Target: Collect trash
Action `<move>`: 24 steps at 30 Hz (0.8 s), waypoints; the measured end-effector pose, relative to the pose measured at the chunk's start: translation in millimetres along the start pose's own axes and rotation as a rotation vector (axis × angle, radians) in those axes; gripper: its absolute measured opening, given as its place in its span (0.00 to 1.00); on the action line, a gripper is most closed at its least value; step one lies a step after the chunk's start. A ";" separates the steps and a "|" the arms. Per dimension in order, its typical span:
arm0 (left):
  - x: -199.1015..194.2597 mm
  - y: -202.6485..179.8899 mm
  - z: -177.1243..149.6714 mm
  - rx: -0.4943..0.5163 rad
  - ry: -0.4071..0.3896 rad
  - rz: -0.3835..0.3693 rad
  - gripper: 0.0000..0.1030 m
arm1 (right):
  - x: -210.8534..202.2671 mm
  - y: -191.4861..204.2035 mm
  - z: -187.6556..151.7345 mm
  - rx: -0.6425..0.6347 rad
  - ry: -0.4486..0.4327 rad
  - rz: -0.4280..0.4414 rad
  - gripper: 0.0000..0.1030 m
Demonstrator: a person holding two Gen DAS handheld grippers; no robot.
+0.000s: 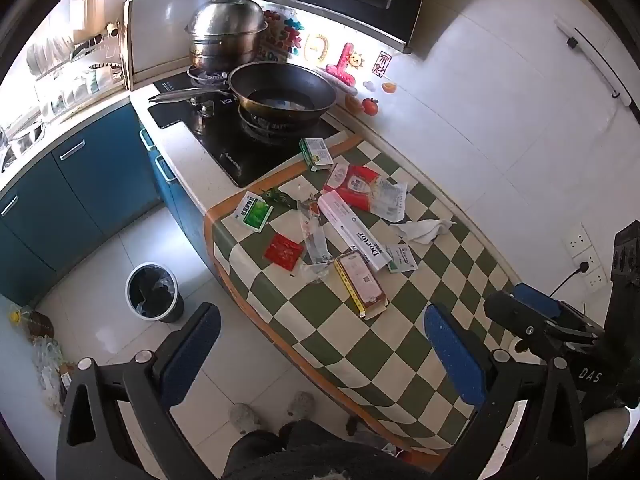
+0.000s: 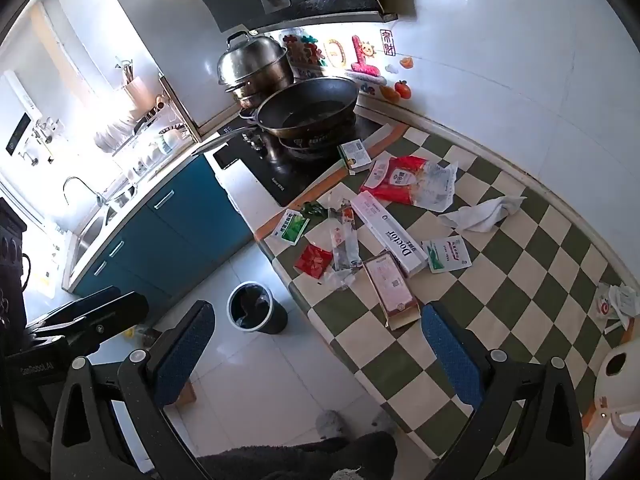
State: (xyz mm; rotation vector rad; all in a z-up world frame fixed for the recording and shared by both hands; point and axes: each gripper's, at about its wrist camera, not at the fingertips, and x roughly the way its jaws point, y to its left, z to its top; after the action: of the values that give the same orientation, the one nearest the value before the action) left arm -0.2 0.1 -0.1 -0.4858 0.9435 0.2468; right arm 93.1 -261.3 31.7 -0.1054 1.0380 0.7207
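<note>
Several pieces of trash lie on the green-and-white checkered tablecloth (image 1: 400,340) (image 2: 520,280). Among them are a long white box (image 1: 354,232) (image 2: 394,232), a pink box (image 1: 362,286) (image 2: 394,292), a red sachet (image 1: 284,251) (image 2: 314,260), a green sachet (image 1: 254,212) (image 2: 292,227), a red-and-clear bag (image 1: 362,188) (image 2: 408,180) and a crumpled tissue (image 1: 424,229) (image 2: 484,212). A round bin (image 1: 154,292) (image 2: 256,306) with a black liner stands on the floor left of the table. My left gripper (image 1: 322,356) and right gripper (image 2: 316,352) hover high over the table's near edge, both open and empty.
A black wok (image 1: 284,92) (image 2: 308,112) and a steel steamer pot (image 1: 226,32) sit on the stove beyond the cloth. Blue cabinets (image 1: 80,184) and a sink run along the left. A person's slippers (image 1: 244,416) are on the white floor below. A white appliance (image 2: 616,380) stands at the table's right end.
</note>
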 end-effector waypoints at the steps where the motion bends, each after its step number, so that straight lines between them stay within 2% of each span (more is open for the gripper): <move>1: 0.0 0.1 -0.1 0.000 0.001 0.001 1.00 | -0.2 -0.7 0.4 0.003 0.000 -0.001 1.00; 24: 2.9 -13.2 -5.8 0.007 0.013 -0.013 1.00 | 0.0 -8.6 3.9 0.001 -0.001 0.012 1.00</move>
State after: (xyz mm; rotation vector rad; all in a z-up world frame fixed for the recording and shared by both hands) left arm 2.7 -14.2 -1.4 -0.4875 0.9532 0.2291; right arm 101.1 -266.3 31.7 -0.0978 1.0389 0.7313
